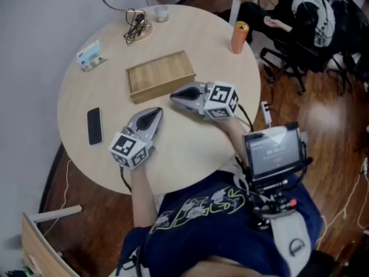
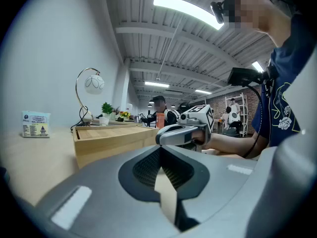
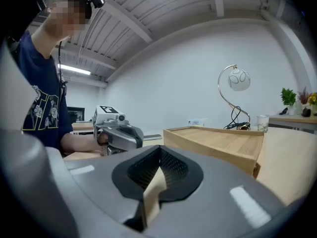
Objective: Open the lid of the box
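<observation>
A flat wooden box (image 1: 160, 74) lies with its lid down on the round table (image 1: 190, 149). The same box (image 2: 113, 139) shows in the left gripper view, and the box (image 3: 223, 145) again in the right gripper view. My left gripper (image 1: 157, 113) rests on the table just short of the box's near left corner, jaws shut and empty. My right gripper (image 1: 174, 96) rests by the box's near right corner, pointing left, also shut with nothing in it. Neither one touches the box. In their own views the left gripper (image 2: 159, 150) and right gripper (image 3: 159, 154) show closed jaws.
A black phone (image 1: 94, 126) lies at the table's left. A small card pack (image 1: 91, 56), a desk lamp's base with cables (image 1: 137, 27), a glass (image 1: 161, 13) and an orange can (image 1: 238, 37) stand along the far edge. A person sits on a chair (image 1: 300, 22) beyond.
</observation>
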A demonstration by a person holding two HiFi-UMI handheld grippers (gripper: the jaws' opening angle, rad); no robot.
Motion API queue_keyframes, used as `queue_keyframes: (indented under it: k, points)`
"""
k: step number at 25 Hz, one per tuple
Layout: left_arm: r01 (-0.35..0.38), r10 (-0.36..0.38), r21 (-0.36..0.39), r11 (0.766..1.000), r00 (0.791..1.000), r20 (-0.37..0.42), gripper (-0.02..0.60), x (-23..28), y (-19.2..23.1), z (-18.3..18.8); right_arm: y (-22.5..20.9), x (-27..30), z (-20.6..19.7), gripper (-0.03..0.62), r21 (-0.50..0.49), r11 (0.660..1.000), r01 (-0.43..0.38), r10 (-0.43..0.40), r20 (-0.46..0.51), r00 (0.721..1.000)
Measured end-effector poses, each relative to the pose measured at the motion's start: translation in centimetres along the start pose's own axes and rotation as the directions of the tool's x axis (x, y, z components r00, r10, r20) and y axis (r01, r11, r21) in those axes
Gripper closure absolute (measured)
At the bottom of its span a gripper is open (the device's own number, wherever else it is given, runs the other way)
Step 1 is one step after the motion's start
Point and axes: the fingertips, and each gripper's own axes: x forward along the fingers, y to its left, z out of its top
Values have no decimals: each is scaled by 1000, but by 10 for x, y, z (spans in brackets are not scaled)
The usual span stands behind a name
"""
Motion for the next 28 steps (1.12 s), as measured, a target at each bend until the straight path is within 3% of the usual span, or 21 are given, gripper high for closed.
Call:
queue_keyframes:
  k: [10, 13, 14, 15, 16, 17, 18, 19, 20, 22, 24, 26, 28]
  points:
    - [0, 0, 9, 1000, 1000, 2, 579, 1, 3, 3, -5, 0, 8, 574, 1, 1000, 21, -21, 21, 1000]
    - [-16, 16, -5, 1000, 1000, -10, 579, -7, -1, -4, 8, 6, 7, 574, 13, 1000, -10, 10, 1, 1000]
    - [-7, 8, -22, 1000, 1000, 14, 579, -11, -3, -1, 15, 6, 8, 574, 15, 999, -35, 35, 20, 999]
    - [18, -13, -57, 998, 996, 86, 579, -17, -3, 11, 17, 1, 15, 574, 17, 998, -64, 62, 77, 995]
    - [68, -42, -117, 991, 976, 212, 579, -25, 1, 30, 14, -10, 28, 574, 34, 995, -94, 87, 179, 980]
    - [141, -63, -188, 972, 927, 370, 579, -36, 8, 51, 6, -26, 46, 574, 73, 989, -129, 100, 311, 945]
    - [220, -61, -253, 942, 855, 515, 579, -50, 17, 67, -4, -45, 62, 574, 131, 977, -168, 94, 443, 891]
    - [271, -35, -302, 914, 793, 608, 579, -63, 27, 75, -14, -62, 75, 574, 187, 960, -207, 72, 551, 831]
    - [277, 2, -334, 901, 766, 643, 579, -73, 36, 76, -22, -75, 83, 574, 226, 945, -236, 47, 622, 782]
    - [203, 53, -336, 920, 785, 618, 579, -81, 43, 71, -30, -87, 87, 574, 261, 930, -257, 11, 681, 733]
    - [150, 50, -291, 945, 813, 581, 579, -77, 40, 70, -34, -89, 83, 574, 275, 926, -257, -4, 689, 725]
    - [154, 18, -259, 953, 830, 557, 579, -69, 33, 70, -35, -88, 79, 574, 294, 914, -278, -5, 696, 718]
    - [195, -11, -270, 943, 827, 561, 579, -67, 28, 69, -38, -91, 77, 574, 327, 888, -324, -13, 722, 692]
